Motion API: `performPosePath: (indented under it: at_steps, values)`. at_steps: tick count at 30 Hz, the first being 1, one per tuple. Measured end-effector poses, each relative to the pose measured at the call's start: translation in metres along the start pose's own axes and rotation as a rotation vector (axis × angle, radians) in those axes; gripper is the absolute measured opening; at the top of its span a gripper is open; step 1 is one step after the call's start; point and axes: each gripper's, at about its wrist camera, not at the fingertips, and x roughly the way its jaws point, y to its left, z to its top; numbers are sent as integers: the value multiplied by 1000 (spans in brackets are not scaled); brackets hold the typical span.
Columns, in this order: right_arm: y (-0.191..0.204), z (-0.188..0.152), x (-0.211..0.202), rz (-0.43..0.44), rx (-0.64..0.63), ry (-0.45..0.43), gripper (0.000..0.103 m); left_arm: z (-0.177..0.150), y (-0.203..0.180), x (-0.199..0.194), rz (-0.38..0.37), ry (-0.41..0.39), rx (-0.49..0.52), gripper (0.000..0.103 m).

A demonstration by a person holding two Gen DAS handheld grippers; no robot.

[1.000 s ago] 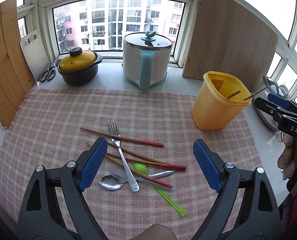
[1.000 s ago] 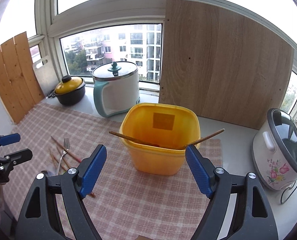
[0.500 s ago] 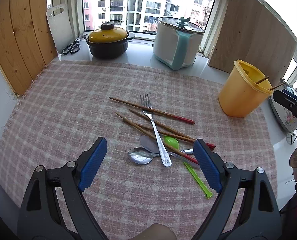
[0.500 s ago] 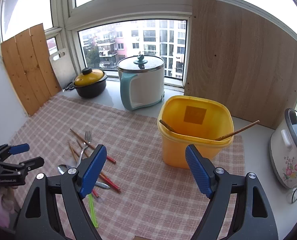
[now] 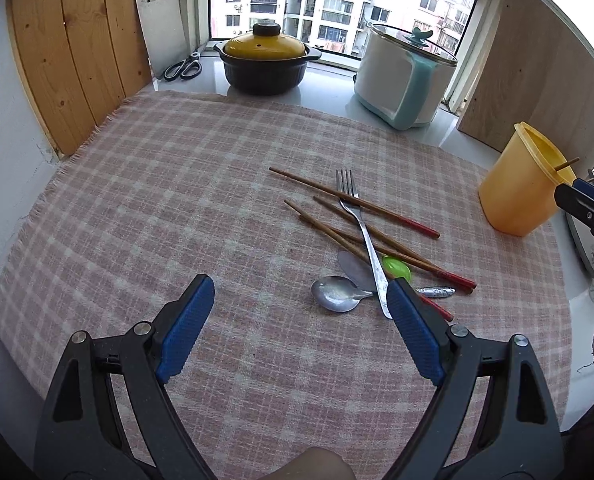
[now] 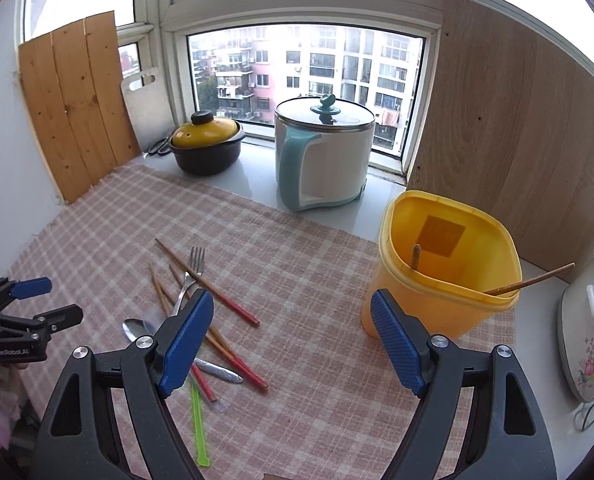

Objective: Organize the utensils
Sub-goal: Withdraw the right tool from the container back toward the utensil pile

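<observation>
1. Hovering: left hand-held gripper (image 5: 301, 294) spread, empty, above the surface (image 5: 137, 208).
2. Utensil pile sits ahead-right of it; fork (image 5: 363, 236) handle nearly at its right pad, long axis running away from it.
3. Right hand-held gripper (image 6: 291, 310) spread, empty; yellow bin (image 6: 449, 276) ahead-right, so the left looks nearer the pile.

The left gripper (image 5: 300, 294) is held angled downward, its blue-padded jaws spread wide with nothing gripped between them. The right gripper (image 6: 292, 310) is likewise tilted downward, jaws parted and empty. Each gripper's tip is seen at the edge of the other's view, well apart from it.
</observation>
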Motion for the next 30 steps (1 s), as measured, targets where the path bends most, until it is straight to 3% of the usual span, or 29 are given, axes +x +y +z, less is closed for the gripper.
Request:
performPosePath:
  at_steps: [7,12,19,24,30]
  values:
    - [7,-2,20,49,-62,32,81,-6,14,11,19,-9,-21,90]
    - [11,-7,38,76,-107,70,81,-11,15,18,-18,-4,-17,90]
    - [14,-12,63,135,-141,161,81,-16,10,27,-85,38,-35,65]
    - [17,-14,78,174,-163,230,81,-21,11,32,-133,69,-65,54]
    - [23,-5,95,208,-183,278,80,-17,5,36,-170,78,-65,52]
